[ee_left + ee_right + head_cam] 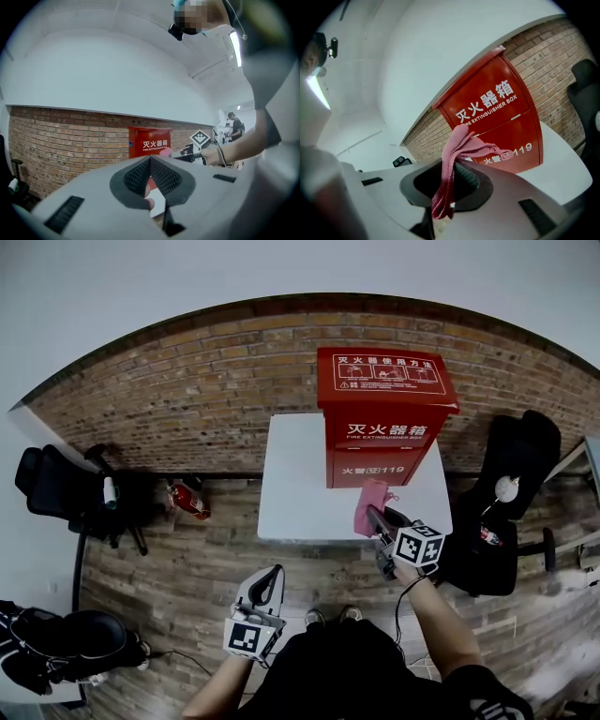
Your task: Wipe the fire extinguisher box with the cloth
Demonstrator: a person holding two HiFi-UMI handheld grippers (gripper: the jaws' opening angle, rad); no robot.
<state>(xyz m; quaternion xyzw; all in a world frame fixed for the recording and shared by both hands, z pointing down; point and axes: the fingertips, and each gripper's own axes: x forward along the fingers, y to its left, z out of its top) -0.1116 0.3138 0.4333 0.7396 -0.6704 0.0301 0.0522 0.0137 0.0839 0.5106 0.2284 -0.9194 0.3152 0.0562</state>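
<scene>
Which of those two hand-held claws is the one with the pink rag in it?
The right gripper, up by the red fire extinguisher box: its jaws pinch the pink cloth. The left gripper, lower and off the table, is shut on nothing.

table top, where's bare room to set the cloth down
The table is bare left of the red box, out to its left edge. Crowded at the front right, where the right gripper holds the pink cloth.

white table (291, 479), brick wall (187, 399)
</scene>
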